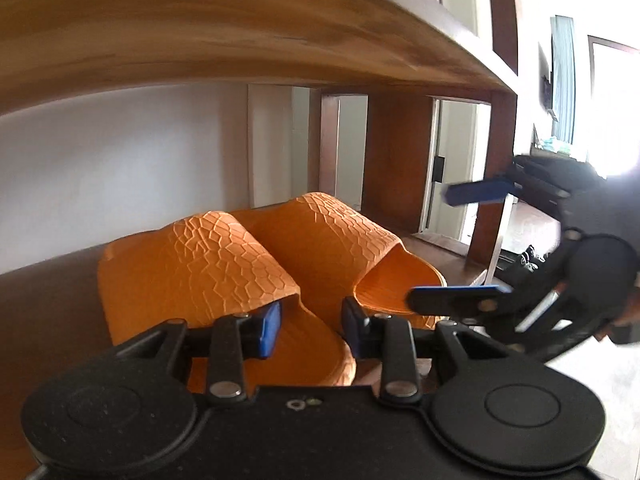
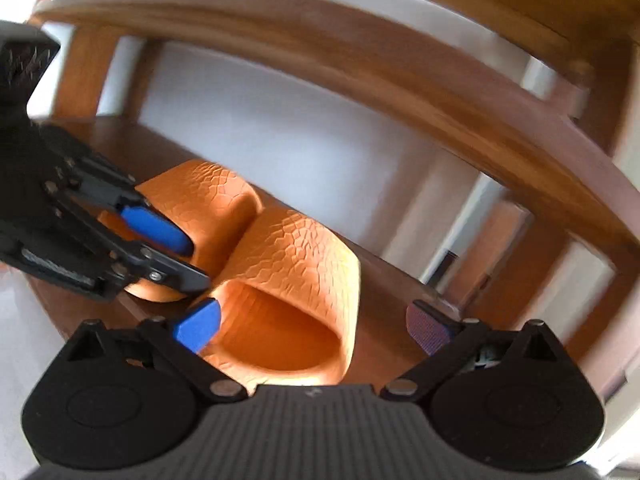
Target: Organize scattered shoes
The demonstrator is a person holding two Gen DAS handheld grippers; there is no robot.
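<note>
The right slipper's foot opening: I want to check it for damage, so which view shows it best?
The right wrist view: the right slipper faces the camera, its opening wide and unblocked. The left wrist view shows mostly its textured strap, the opening partly hidden behind the right claw.

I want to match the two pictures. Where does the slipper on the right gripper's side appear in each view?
Left wrist view: the right-hand slipper lies right of centre, its opening facing the right gripper.
Right wrist view: bottom centre, opening toward the camera.
Shared landmark: the other slipper beside it.
</note>
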